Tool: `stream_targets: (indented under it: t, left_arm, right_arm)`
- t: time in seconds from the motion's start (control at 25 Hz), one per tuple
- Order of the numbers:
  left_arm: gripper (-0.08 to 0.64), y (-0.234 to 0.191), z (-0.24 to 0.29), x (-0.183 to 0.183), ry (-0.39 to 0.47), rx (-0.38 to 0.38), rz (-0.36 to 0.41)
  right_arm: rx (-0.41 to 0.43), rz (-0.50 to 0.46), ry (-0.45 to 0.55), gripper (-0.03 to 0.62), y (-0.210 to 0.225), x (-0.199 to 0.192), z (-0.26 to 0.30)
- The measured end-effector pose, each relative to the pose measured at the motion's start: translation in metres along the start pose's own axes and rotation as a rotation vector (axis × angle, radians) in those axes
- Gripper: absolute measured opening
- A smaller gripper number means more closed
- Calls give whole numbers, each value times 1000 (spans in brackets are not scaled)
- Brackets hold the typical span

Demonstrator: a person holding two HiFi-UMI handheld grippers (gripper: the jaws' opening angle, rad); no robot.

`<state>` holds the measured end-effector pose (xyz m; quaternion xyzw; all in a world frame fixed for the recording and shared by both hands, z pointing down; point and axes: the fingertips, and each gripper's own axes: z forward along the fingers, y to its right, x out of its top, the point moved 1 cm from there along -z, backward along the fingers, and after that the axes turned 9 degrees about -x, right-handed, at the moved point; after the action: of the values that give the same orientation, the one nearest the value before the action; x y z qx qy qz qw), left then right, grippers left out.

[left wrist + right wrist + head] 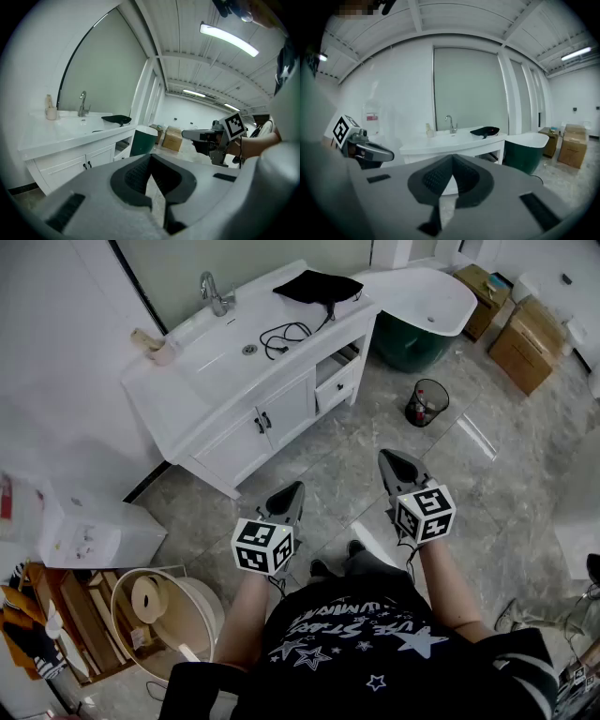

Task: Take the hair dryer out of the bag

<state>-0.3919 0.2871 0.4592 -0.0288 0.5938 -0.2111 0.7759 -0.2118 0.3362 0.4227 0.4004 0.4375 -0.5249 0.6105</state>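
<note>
A black bag (317,285) lies on the right end of the white vanity top (225,381), with a black cord (286,336) trailing from it toward the basin. No hair dryer shows. The bag also appears far off in the left gripper view (117,119) and in the right gripper view (485,131). My left gripper (298,486) and right gripper (383,455) hover over the floor, well short of the vanity. Both are shut and hold nothing. The closed tips of each fill its own view, left (151,157) and right (452,158).
A faucet (214,292) and a small cup (161,352) stand on the vanity. A green bathtub (427,296) sits right of it, a mesh waste bin (427,401) on the floor, cardboard boxes (525,343) far right. A white box (94,531) and a round tub (159,610) stand at left.
</note>
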Motion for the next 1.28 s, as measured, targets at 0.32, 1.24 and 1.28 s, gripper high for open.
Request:
stream_targets:
  t: [0.32,1.24,1.28]
  left_arm:
    - [11,6,-1,0,-7,2,18]
    - [34,-21,39,21,45,111,-5]
    - [57,-24,48,24,42,117,-11]
  right_arm:
    - [2,2,-7,5,1,-5,-8]
    - [-3,49,2,97,60,-11,31]
    - [9,47,0,105,67,-10,40]
